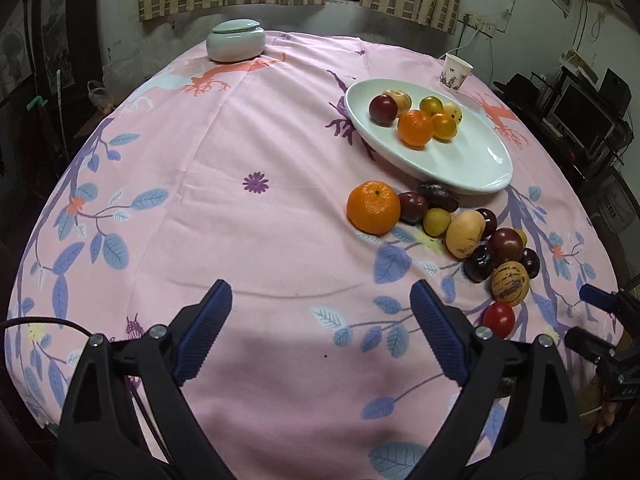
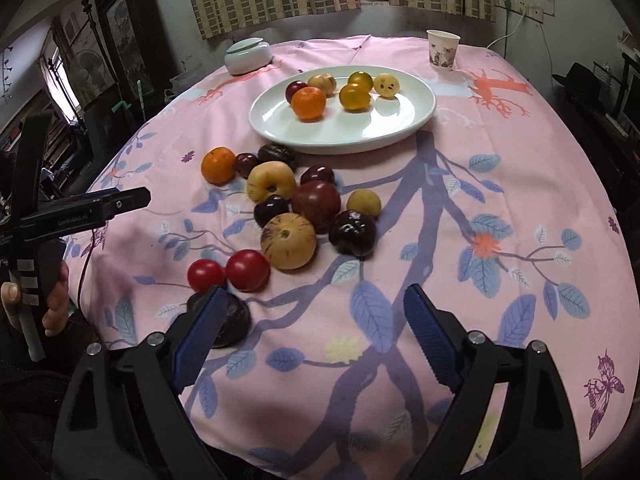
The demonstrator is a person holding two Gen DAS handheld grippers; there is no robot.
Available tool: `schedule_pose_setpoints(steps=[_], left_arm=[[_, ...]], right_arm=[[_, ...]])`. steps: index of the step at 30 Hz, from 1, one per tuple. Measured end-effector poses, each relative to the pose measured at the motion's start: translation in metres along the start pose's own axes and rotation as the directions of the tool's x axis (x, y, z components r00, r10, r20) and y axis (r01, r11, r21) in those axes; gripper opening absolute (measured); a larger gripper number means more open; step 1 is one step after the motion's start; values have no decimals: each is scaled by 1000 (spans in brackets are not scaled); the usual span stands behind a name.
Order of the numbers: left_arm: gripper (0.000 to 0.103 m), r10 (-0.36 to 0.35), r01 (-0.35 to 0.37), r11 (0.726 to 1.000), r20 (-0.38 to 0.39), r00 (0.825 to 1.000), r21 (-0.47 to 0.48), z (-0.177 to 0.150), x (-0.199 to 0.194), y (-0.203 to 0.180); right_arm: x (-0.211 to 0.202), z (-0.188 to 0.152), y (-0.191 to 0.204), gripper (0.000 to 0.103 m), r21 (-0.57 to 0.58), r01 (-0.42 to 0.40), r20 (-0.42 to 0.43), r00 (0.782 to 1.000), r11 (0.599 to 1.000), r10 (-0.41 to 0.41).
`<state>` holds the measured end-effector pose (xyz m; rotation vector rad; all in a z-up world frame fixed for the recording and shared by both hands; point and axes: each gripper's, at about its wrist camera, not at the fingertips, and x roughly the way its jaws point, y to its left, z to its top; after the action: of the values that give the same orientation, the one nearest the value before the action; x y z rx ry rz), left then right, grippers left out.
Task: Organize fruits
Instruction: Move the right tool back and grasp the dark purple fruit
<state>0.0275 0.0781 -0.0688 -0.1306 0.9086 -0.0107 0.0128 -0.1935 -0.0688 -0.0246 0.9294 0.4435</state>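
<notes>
A white oval plate (image 2: 400, 128) (image 1: 472, 160) holds several fruits, among them an orange (image 2: 308, 103) (image 1: 415, 128), a dark plum (image 2: 295, 89) and yellow fruits (image 2: 354, 97). In front of it a heap of loose fruit lies on the pink cloth: an orange (image 2: 218, 165) (image 1: 373, 208), dark plums (image 2: 353, 233), a striped melon-like fruit (image 2: 288, 241) (image 1: 510, 283) and two red tomatoes (image 2: 247, 270). My left gripper (image 1: 321, 308) is open and empty over bare cloth, left of the heap. My right gripper (image 2: 312, 312) is open and empty just before the heap; a dark fruit (image 2: 232, 320) lies by its left finger.
A pale green lidded jar (image 1: 236, 40) (image 2: 248, 55) stands at the table's far left. A paper cup (image 2: 442, 49) (image 1: 456, 69) stands at the far right. The left gripper's body shows at the left edge of the right wrist view (image 2: 80, 208). Furniture surrounds the round table.
</notes>
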Motion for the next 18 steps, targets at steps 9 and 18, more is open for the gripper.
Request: schedule_pose_setpoints(steps=[9,18], left_arm=[[92,-20,20,1000,-1,1000,20,-11,-11,-4],[92,-30,30,999,0,1000,-23,-15,-15,15]], right_arm=[[15,-11,49,90,-102,-160,-63,986,982,155],[41,-13,56,63,-62,-173,-148,976,983,162]])
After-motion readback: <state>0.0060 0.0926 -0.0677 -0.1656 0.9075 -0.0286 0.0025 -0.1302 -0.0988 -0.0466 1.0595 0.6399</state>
